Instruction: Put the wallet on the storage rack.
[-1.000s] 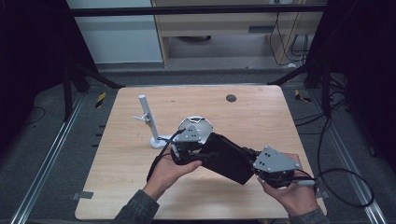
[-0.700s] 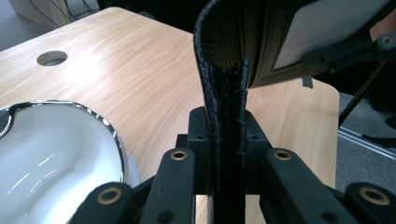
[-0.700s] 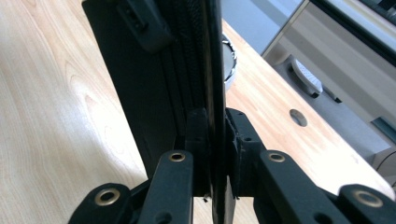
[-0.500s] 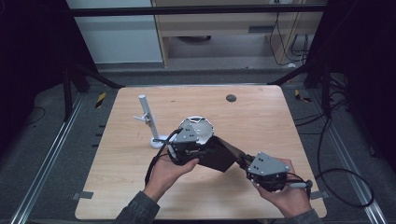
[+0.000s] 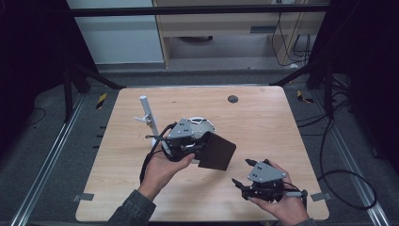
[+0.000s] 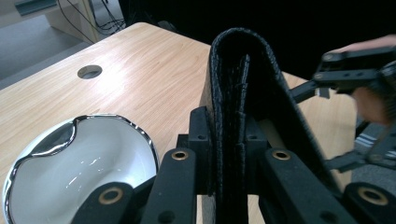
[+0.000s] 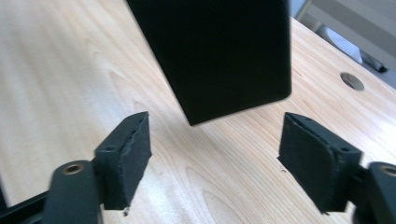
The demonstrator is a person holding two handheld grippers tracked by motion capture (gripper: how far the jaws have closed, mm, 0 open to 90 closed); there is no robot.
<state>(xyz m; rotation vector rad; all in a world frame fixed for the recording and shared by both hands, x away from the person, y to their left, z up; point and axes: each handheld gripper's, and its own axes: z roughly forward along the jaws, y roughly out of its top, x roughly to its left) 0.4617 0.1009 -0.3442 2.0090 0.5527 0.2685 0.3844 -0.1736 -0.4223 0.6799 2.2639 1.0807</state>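
A black folded wallet (image 5: 217, 151) hangs above the middle of the table, with my left gripper (image 5: 201, 149) shut on its left end. In the left gripper view the pads pinch the wallet (image 6: 243, 84) edge-on, at my left gripper (image 6: 227, 135). My right gripper (image 5: 239, 171) sits lower, near the front right of the table, apart from the wallet. Its jaws have just been opening and stand wide, with nothing between them. In the right gripper view the wallet (image 7: 219, 51) hovers beyond my right gripper (image 7: 215, 154), over bare wood.
A white bowl with a shiny rim (image 5: 200, 123) sits just behind the left gripper, also seen as the bowl (image 6: 79, 163). A white stand (image 5: 147, 115) rises at the left. A round hole (image 5: 232, 99) marks the far table. The table's front edge lies close under the right hand.
The right gripper let go of the wallet's right end, opened its jaws and sank toward the front edge. The left gripper kept hold and lifted the wallet slightly.
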